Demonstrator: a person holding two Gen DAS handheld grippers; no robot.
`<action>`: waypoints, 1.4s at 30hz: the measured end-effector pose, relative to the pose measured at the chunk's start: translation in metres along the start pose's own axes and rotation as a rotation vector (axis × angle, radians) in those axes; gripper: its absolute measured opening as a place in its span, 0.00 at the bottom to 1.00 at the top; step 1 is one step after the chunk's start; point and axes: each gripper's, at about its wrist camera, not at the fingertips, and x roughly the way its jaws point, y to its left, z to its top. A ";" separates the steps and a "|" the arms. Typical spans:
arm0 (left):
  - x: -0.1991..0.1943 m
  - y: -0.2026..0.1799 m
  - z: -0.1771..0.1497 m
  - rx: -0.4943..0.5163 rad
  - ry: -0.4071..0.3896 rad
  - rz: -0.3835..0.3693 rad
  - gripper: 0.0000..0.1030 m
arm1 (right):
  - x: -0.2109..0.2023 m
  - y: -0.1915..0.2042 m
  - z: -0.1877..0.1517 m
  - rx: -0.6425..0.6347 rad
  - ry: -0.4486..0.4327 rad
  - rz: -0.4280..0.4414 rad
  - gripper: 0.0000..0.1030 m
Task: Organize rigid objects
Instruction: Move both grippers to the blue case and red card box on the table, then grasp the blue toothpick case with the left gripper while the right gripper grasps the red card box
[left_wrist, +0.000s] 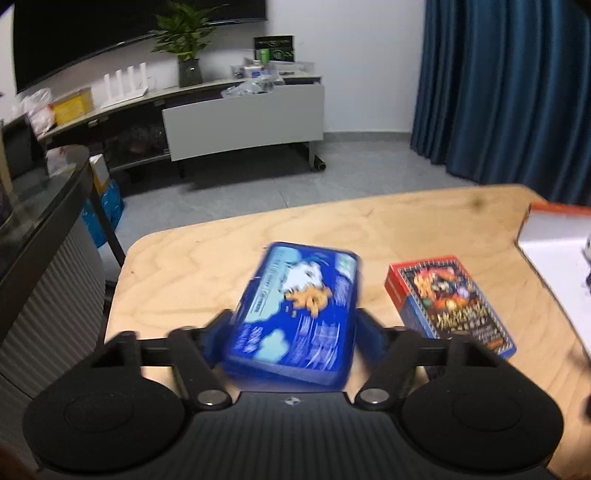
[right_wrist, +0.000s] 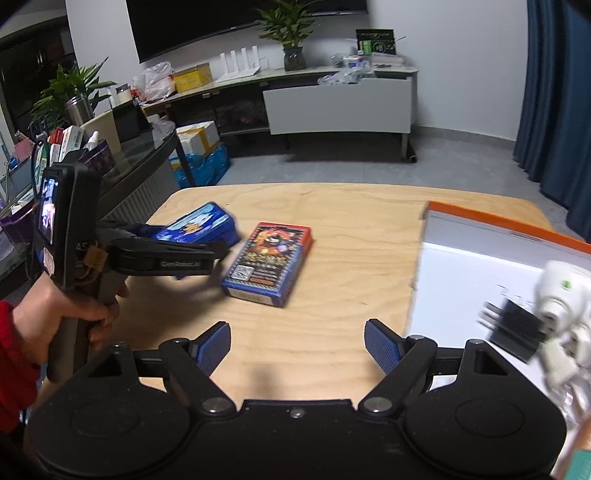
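Observation:
A blue box with a cartoon print (left_wrist: 295, 306) lies between the pads of my left gripper (left_wrist: 295, 326), which is shut on its long sides. From the right wrist view the same blue box (right_wrist: 201, 221) sits tilted in the left gripper (right_wrist: 192, 236), which a hand (right_wrist: 48, 317) holds at the table's left. A red and blue box (right_wrist: 269, 258) lies flat on the wooden table (right_wrist: 351, 206), just right of the blue one (left_wrist: 447, 299). My right gripper (right_wrist: 297, 339) hovers open over bare wood nearer the front, with nothing between its fingers.
A white tray with an orange rim (right_wrist: 498, 219) lies on the table's right side, holding a white gadget (right_wrist: 561, 295) and a black finned part (right_wrist: 517, 328). It also shows at the right edge as the tray (left_wrist: 554, 236). A dark glass-topped desk (right_wrist: 147, 155) stands left of the table.

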 end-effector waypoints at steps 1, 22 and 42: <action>-0.002 0.001 -0.001 -0.011 0.002 0.003 0.60 | 0.007 0.004 0.003 0.001 0.004 0.009 0.91; -0.045 0.002 0.002 -0.149 -0.020 0.145 0.60 | 0.090 0.035 0.035 -0.011 0.006 -0.140 0.68; -0.121 -0.061 -0.025 -0.184 -0.074 0.074 0.60 | -0.045 0.005 -0.018 0.032 -0.100 -0.077 0.68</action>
